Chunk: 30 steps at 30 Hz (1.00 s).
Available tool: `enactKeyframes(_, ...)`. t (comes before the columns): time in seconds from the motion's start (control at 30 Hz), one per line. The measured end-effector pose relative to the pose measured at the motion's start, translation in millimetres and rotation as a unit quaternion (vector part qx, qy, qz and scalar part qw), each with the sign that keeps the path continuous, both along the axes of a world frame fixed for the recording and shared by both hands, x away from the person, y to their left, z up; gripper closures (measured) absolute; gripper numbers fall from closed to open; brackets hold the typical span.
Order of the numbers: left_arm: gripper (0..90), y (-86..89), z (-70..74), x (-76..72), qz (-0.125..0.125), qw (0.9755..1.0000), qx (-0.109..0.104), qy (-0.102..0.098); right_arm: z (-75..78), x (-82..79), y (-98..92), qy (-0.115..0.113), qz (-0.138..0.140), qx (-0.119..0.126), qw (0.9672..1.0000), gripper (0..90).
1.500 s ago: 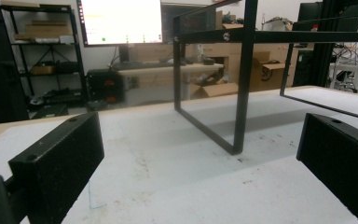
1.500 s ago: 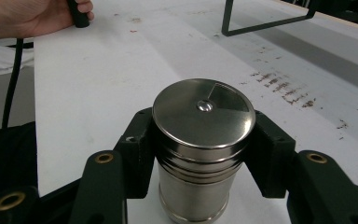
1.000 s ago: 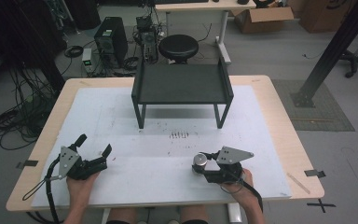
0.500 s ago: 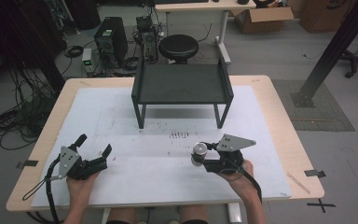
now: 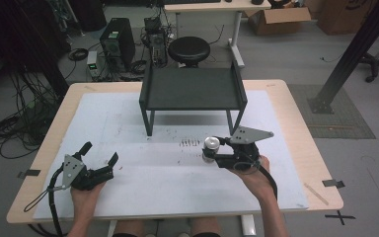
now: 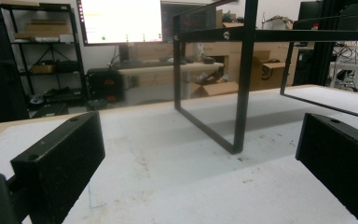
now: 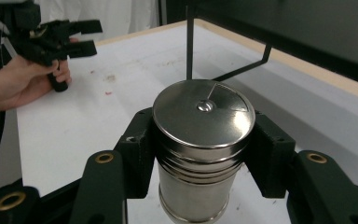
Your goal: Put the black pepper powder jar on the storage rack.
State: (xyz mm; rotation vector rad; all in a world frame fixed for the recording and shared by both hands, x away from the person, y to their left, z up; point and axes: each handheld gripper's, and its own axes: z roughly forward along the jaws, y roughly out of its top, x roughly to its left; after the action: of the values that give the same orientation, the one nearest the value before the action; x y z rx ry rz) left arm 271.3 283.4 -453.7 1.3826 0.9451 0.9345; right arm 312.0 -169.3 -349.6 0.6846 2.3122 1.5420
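Before the black metal stand on the worktop, the right hand-held gripper clamped a steel canister, its base cut off; the left hand-held gripper rested jaws apart.

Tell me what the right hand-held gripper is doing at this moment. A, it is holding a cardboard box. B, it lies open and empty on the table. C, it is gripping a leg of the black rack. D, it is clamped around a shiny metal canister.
D: in the right gripper view the black jaws of the right hand-held gripper press against both sides of the upright steel canister.
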Motion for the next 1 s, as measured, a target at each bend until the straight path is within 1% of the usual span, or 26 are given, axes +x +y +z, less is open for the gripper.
enactKeyframes(0.03, 1.5, 0.0, 0.0, 0.0, 0.000, 1.0000, 0.000, 0.000, 3.8, 1.9, 0.6, 0.000, 0.000, 0.002, 1.0000, 48.8)
enactKeyframes(0.07, 1.5, 0.0, 0.0, 0.0, 0.000, 1.0000, 0.000, 0.000, 11.5, 5.7, 2.1, 0.000, 0.000, 0.005, 1.0000, 48.8)
enactKeyframes(0.2, 1.6, 0.0, 0.0, 0.1, 0.000, 1.0000, 0.000, 0.000, 24.8, 13.0, 6.2, -0.002, -0.001, 0.006, 1.0000, 48.8)
enactKeyframes(0.23, 1.6, 0.0, 0.0, 0.1, 0.000, 1.0000, 0.000, 0.000, 24.8, 13.0, 6.2, -0.002, -0.001, 0.006, 1.0000, 48.8)
enactKeyframes(0.3, 1.6, -0.1, 0.0, 0.1, 0.000, 1.0000, -0.001, 0.000, 32.5, 17.7, 9.9, -0.005, -0.002, 0.002, 1.0000, 48.8)
enactKeyframes(0.33, 1.7, 0.2, 0.1, 0.0, 0.000, 1.0000, 0.001, 0.001, 39.2, 22.3, 14.1, -0.006, 0.000, -0.002, 1.0000, 48.8)
enactKeyframes(0.37, 1.7, 0.0, 0.1, 0.1, 0.000, 1.0000, 0.000, 0.001, 39.2, 22.3, 14.1, -0.006, 0.000, -0.002, 1.0000, 48.8)
enactKeyframes(0.4, 1.7, 0.1, 0.0, 0.1, 0.000, 1.0000, 0.000, 0.001, 45.7, 26.9, 18.9, -0.007, 0.002, -0.006, 0.9999, 48.8)
enactKeyframes(0.47, 1.7, 0.0, 0.1, 0.1, 0.000, 1.0000, 0.000, 0.001, 48.0, 28.7, 20.8, -0.008, 0.002, -0.009, 0.9999, 48.8)
enactKeyframes(0.57, 1.7, 0.1, 0.1, 0.2, 0.000, 1.0000, -0.001, 0.001, 59.5, 39.3, 30.4, -0.011, 0.003, -0.013, 0.9999, 48.8)
enactKeyframes(0.63, 1.7, 0.1, 0.0, 0.2, 0.000, 1.0000, 0.000, 0.001, 61.2, 41.2, 31.9, -0.011, 0.002, -0.012, 0.9999, 48.8)
enactKeyframes(0.67, 1.8, 0.0, 0.0, 0.2, 0.000, 1.0000, 0.000, 0.001, 66.0, 46.3, 36.2, -0.012, 0.001, -0.013, 0.9998, 48.8)
enactKeyframes(0.73, 1.8, 0.1, 0.1, 0.2, 0.000, 1.0000, 0.000, 0.001, 67.6, 47.9, 37.6, -0.012, -0.001, -0.014, 0.9998, 48.8)
enactKeyframes(0.77, 1.8, 0.1, 0.1, 0.2, 0.000, 1.0000, -0.001, 0.001, 72.4, 53.2, 41.2, -0.012, -0.005, -0.013, 0.9998, 48.8)
enactKeyframes(0.8, 1.8, 0.0, 0.1, 0.2, 0.000, 1.0000, -0.001, 0.001, 72.4, 53.2, 41.2, -0.012, -0.005, -0.013, 0.9998, 48.8)
enactKeyframes(0.83, 1.8, 0.1, 0.1, 0.2, 0.000, 1.0000, 0.000, 0.001, 76.5, 58.2, 43.7, -0.011, -0.008, -0.008, 0.9999, 48.8)
enactKeyframes(0.9, 1.8, 0.0, 0.1, 0.2, 0.000, 1.0000, -0.001, 0.001, 78.0, 60.0, 44.6, -0.011, -0.010, -0.006, 0.9999, 48.8)
enactKeyframes(0.93, 1.8, 0.1, 0.1, 0.1, 0.000, 1.0000, 0.000, 0.001, 82.2, 66.0, 47.6, -0.011, -0.013, -0.002, 0.9999, 48.8)
enactKeyframes(1.0, 1.8, 0.0, 0.1, 0.2, 0.000, 1.0000, -0.001, 0.001, 84.1, 68.7, 49.1, -0.012, -0.015, -0.004, 0.9998, 48.8)
